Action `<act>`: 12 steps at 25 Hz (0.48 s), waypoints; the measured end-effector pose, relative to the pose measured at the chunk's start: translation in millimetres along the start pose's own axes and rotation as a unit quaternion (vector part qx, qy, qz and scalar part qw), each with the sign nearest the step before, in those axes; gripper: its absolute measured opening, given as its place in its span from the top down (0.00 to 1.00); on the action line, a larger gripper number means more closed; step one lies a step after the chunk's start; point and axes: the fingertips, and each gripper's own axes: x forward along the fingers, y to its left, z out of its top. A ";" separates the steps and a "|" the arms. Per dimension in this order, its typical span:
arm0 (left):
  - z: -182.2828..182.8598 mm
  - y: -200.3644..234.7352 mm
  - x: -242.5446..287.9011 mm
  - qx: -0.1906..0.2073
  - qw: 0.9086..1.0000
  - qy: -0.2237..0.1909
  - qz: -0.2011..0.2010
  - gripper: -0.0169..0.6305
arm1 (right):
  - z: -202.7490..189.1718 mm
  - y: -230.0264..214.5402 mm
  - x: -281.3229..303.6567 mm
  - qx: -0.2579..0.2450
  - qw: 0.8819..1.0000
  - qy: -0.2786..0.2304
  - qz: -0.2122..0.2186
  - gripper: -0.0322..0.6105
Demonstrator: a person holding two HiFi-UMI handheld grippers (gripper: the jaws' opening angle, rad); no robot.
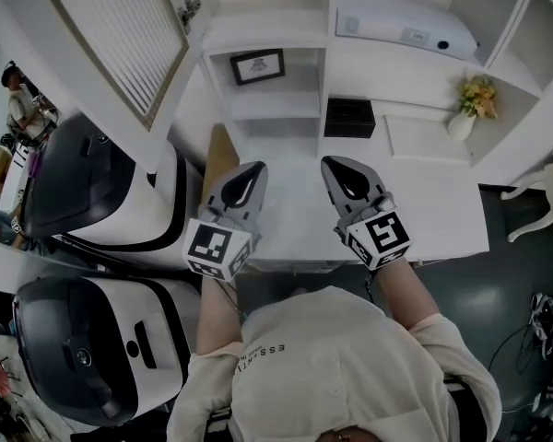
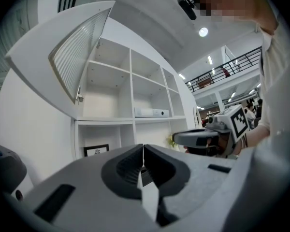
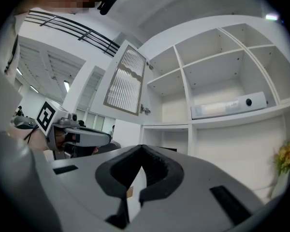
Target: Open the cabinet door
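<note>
My left gripper (image 1: 248, 169) is closed tip to tip with nothing in it. My right gripper (image 1: 337, 165) looks the same, its tips meeting on empty air. Both point at the white shelf unit (image 1: 276, 104). The cabinet door (image 1: 120, 40), with its ribbed pane, stands swung wide open up at the left, well apart from both grippers. Its far edge is cut off in the head view, and I cannot make out a handle. My own gripper bodies hide the lower shelves in both gripper views. A picture frame (image 1: 257, 65) sits in one compartment, its lower edge behind my left gripper in that gripper's view.
</note>
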 end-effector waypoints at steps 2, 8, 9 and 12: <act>-0.3 -0.8 0.3 0.006 1.000 0.004 -0.001 0.97 | -1.4 -0.1 1.9 -0.001 1.000 0.002 0.001 0.93; 1.7 1.5 -1.4 0.002 1.000 0.003 -0.002 0.97 | -4.0 0.8 3.2 -0.001 1.000 0.010 0.008 0.93; 1.8 3.0 -1.8 0.000 1.000 0.003 0.001 0.97 | -4.2 0.7 3.0 -0.002 1.000 0.011 0.008 0.93; 2.9 4.3 -2.7 -0.001 1.000 0.001 0.005 0.97 | -5.4 -1.0 2.1 -0.007 1.000 0.014 0.005 0.93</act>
